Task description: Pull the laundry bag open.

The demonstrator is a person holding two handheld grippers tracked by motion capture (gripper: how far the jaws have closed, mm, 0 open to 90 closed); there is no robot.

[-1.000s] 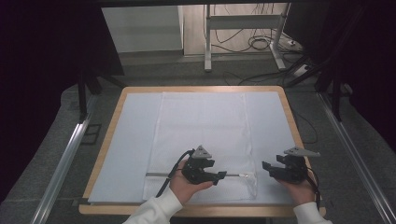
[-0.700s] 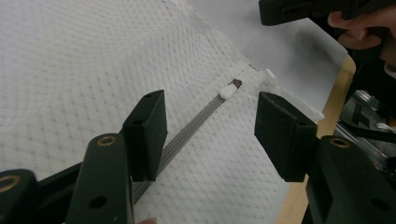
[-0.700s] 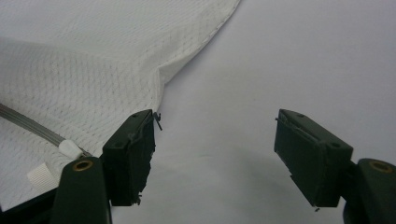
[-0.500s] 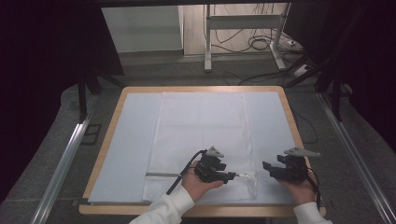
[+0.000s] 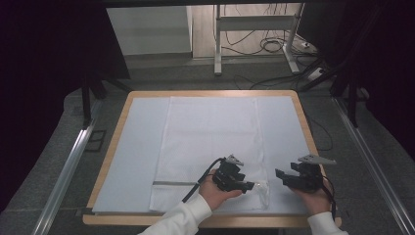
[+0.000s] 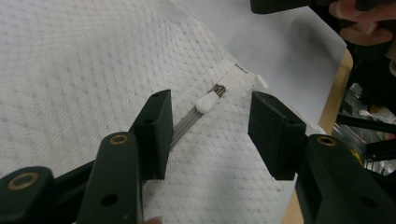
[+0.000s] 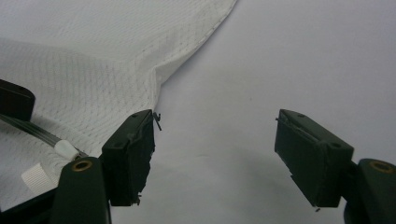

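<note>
- Your left gripper [image 5: 250,185] sits low over the near right part of the white mesh cloth [image 5: 210,147], its jaws pointing toward your right hand.
- In the left gripper view its jaws stand about half open and have just been closing; the pads press on nothing.
- Between those jaws lies the grey zipper [image 6: 187,125], with its white pull tab [image 6: 207,102] just beyond the fingertips. The left jaw stands right beside the zipper line; whether it touches the zipper or the cloth, you cannot tell.
- The zipper runs along the near edge of the cloth, and a small white end piece [image 6: 261,81] lies farther along the same line, near the cloth's corner.
- Your right gripper [image 5: 280,176] rests to the right of the cloth's near corner, over the pale blue table cover [image 5: 139,147].
- In the right gripper view its jaws are wide apart and hold nothing; bare table cover shows between them.
- One of its jaws stands just beside the cloth's edge [image 7: 156,88], and the pull tab [image 7: 66,150] shows just outside that jaw.
- The two grippers face each other, apart, with the cloth's corner between them.
</note>
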